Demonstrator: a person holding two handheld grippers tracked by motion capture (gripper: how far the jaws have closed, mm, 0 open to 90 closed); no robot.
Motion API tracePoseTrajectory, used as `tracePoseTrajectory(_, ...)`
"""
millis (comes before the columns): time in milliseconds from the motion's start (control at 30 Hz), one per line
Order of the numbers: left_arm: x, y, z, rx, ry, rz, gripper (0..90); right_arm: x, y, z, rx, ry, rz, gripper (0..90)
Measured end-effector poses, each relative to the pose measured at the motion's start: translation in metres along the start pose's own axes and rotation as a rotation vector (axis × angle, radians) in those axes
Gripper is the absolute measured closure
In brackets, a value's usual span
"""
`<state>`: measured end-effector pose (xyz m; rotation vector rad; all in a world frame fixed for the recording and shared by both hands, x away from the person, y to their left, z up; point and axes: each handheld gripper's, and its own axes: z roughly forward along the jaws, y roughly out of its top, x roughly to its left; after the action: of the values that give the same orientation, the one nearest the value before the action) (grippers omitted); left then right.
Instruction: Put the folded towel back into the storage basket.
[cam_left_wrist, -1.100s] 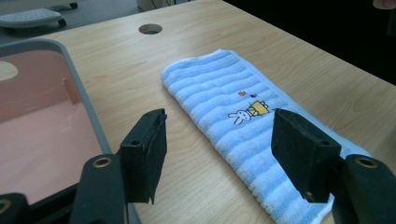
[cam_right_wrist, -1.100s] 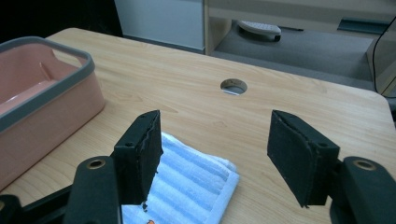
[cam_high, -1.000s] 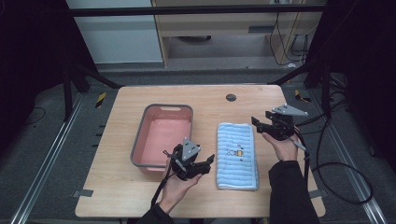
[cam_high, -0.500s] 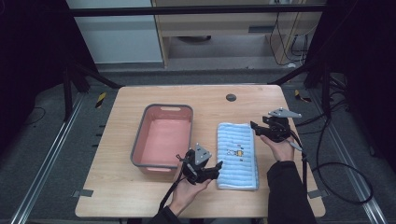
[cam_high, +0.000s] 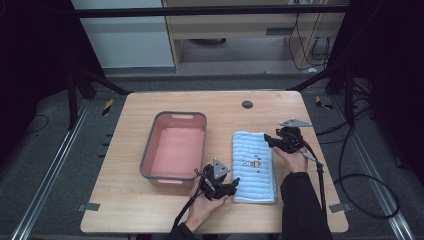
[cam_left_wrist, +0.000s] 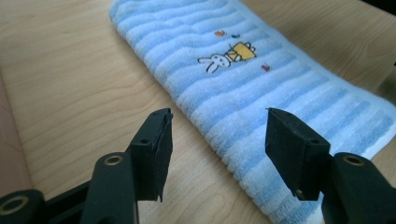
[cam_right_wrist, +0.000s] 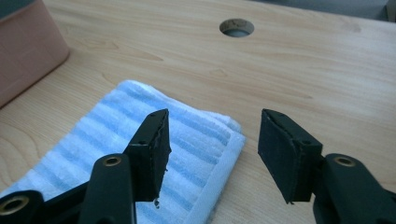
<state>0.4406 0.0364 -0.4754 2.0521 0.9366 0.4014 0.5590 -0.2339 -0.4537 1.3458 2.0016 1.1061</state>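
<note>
The folded towel (cam_high: 255, 166) lies flat on the tabletop (cam_high: 150, 210), just right of the tub (cam_high: 174, 150). The left gripper (cam_left_wrist: 217, 140) straddles its near-left edge and the right gripper (cam_right_wrist: 212, 142) its far-right corner; both sets of jaws are apart, just been closing, not yet pinching.

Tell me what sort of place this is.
Probably a lab or recording workshop, not a home. The wooden table stands inside a dark metal frame, loose cables trail over a grey carpeted floor, and handheld grippers work over a blue striped towel beside a pink plastic tub.
</note>
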Motion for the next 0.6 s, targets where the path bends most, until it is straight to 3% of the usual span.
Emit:
tracePoseTrajectory(233,-0.001,-0.006,0.011,0.029,-0.019,-0.013,45.2,-0.001,-0.012,0.020,0.058,-0.003,0.006,46.1)
tracePoseTrajectory(600,-0.008,-0.012,0.021,0.063,-0.025,-0.007,52.5,0.000,-0.021,0.033,0.117,0.004,-0.004,50.7)
